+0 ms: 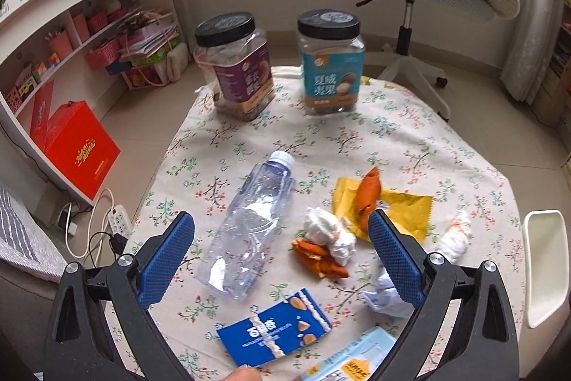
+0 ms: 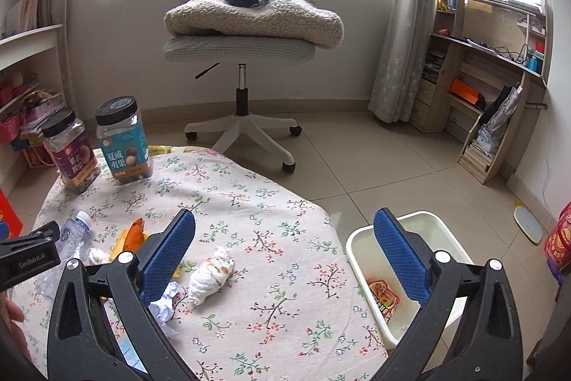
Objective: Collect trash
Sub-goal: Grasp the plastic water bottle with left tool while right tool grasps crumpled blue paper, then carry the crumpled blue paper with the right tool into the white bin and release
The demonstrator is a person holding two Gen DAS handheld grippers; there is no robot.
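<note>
On the floral tablecloth (image 1: 392, 138) lie an empty clear bottle (image 1: 249, 224), a white crumpled tissue (image 1: 330, 232) over orange peels (image 1: 319, 257), a yellow wrapper (image 1: 403, 213) and a blue snack packet (image 1: 274, 327). My left gripper (image 1: 282, 231) hovers open above the bottle and tissue, holding nothing. Another tissue wad (image 2: 210, 274) and a crumpled paper (image 2: 164, 304) lie in the right wrist view. My right gripper (image 2: 285, 227) is open and empty, over the table's right edge. A white bin (image 2: 442, 231) beside the table holds a red wrapper (image 2: 383, 299).
Two black-lidded snack jars (image 1: 246, 66) (image 1: 330, 59) stand at the table's far edge. An office chair (image 2: 246, 41) with a blanket and plush toy stands beyond. Shelves and a red box (image 1: 80, 149) are at the left, a power strip (image 1: 119, 220) on the floor.
</note>
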